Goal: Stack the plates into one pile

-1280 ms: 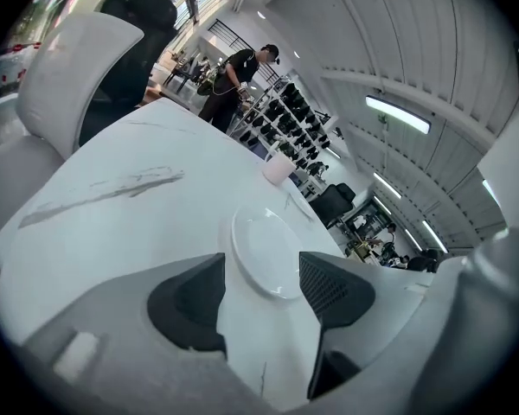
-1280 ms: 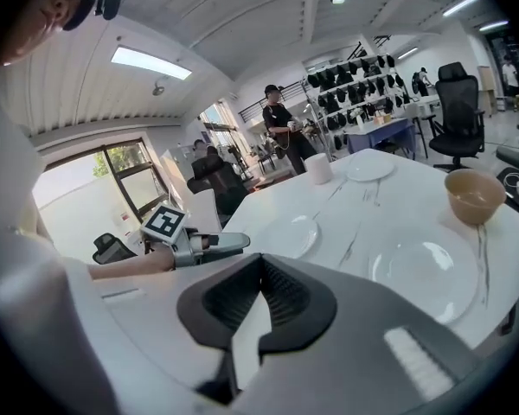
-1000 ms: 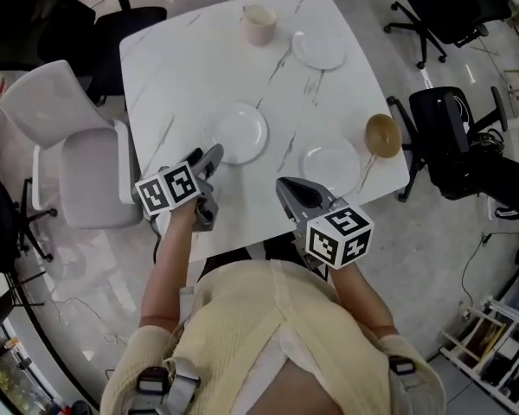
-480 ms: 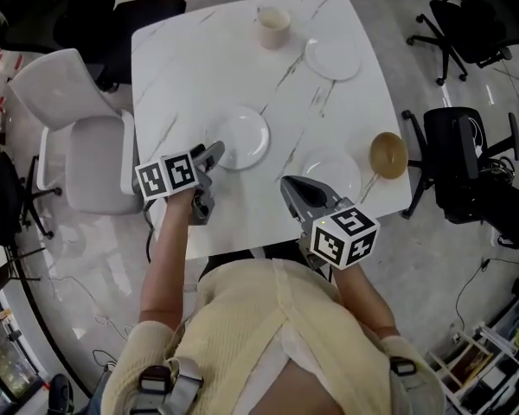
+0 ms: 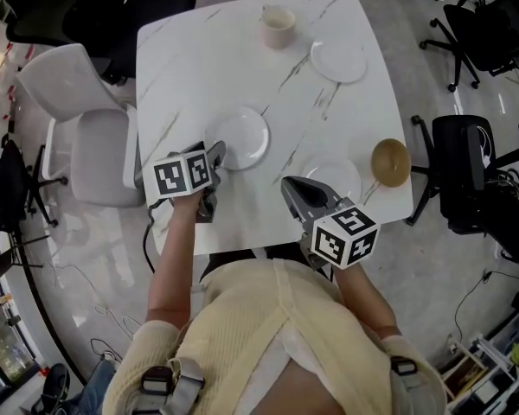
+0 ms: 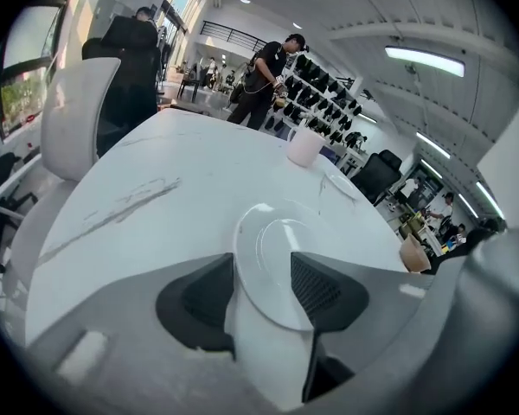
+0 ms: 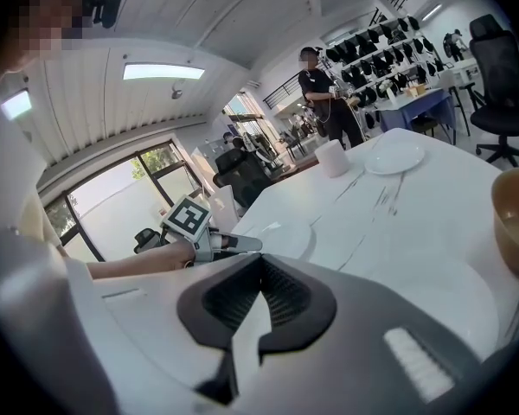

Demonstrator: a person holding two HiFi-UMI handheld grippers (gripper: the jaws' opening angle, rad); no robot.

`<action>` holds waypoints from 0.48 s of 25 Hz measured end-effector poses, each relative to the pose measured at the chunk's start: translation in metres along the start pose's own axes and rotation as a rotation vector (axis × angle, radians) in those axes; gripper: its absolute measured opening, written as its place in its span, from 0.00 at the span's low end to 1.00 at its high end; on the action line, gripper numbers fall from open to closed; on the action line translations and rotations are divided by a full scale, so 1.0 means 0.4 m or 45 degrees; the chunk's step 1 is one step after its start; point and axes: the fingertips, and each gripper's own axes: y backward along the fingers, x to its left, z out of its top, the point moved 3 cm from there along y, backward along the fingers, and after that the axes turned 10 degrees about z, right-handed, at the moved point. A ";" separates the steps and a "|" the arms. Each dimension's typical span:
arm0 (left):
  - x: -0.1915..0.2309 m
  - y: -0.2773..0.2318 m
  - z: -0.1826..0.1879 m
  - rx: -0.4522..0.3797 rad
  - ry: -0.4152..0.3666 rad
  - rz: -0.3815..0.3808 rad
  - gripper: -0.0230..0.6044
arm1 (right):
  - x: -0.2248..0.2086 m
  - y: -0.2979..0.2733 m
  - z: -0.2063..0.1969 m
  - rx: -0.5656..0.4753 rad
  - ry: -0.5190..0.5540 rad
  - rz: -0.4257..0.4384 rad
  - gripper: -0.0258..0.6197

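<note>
Three white plates lie apart on the white marble table (image 5: 182,67): a middle one (image 5: 242,137), a far one (image 5: 338,60) and a near right one (image 5: 331,178). My left gripper (image 5: 218,154) is at the middle plate's (image 6: 281,266) near left rim. Its jaws have just been closing, and the rim lies between them with gaps still showing. My right gripper (image 5: 287,182) is shut with nothing in it, just left of the near right plate. In the right gripper view the pads meet (image 7: 261,262), and beyond them are the left gripper (image 7: 233,243) and the middle plate (image 7: 281,232).
A pale cup (image 5: 278,26) stands at the far edge beside the far plate. A wooden bowl (image 5: 390,162) sits at the table's right edge. A white chair (image 5: 86,137) stands left of the table, black office chairs (image 5: 476,180) to the right. A person (image 6: 264,80) stands beyond the table.
The left gripper has rolled, its marker cube now faces up more, and its jaws have narrowed around the middle plate's rim. The right gripper has edged slightly toward the near right plate.
</note>
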 end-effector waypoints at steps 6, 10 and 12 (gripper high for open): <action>0.012 0.000 -0.002 -0.048 0.021 0.097 0.30 | -0.005 0.004 -0.005 0.019 0.004 0.034 0.04; 0.026 0.001 -0.001 -0.067 0.036 0.139 0.22 | -0.013 0.011 -0.007 0.030 0.007 0.039 0.04; 0.026 0.001 -0.002 -0.081 0.030 0.152 0.22 | -0.016 0.015 -0.010 0.036 0.007 0.042 0.04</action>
